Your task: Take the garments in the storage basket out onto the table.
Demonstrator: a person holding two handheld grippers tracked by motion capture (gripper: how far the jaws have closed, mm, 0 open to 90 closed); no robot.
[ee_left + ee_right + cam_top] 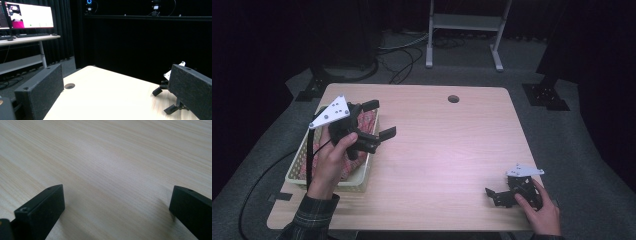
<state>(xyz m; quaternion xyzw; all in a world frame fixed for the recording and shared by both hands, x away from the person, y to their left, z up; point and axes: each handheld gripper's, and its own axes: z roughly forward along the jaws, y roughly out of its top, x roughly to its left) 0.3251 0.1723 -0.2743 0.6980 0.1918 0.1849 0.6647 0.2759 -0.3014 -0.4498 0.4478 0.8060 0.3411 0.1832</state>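
1. Left gripper (378, 119): held raised in the person's left hand (332, 160), above the right edge of the basket (297, 165). Jaws stand wide apart with nothing between them, pointing toward the middle of the table (437, 145). A grey three-cornered plate sits on top, and a black cable trails down past the wrist.
2. Right gripper (490, 194): low at the near right corner of the table, held by the right hand (539, 210). Jaws spread, empty, pointing left across the tabletop. In the right gripper view the two jaws sit just over the bare wood, with shadows beneath them.
3. Basket: pale, slotted plastic, rectangular, standing at the left edge of the table, directly under the left gripper and partly covered by the hand.
4. Basket contents: a reddish patterned item (364, 121), seemingly cloth, lies inside. Its exact kind cannot be told.
5. Table: light wood grain, rounded corners, a round cable hole (453, 98) near the far edge.
6. Left gripper view, additional findings: a lit monitor (28, 15) on a side desk (27, 38) with a keyboard, black curtains behind, the cable hole (69, 86) near the left jaw, and the right gripper (167, 87) farther off beside the right jaw.
7. High view, additional findings: grey floor carpet, a white frame stand (464, 30) beyond the table, and a plaid sleeve (312, 217) on the left forearm.
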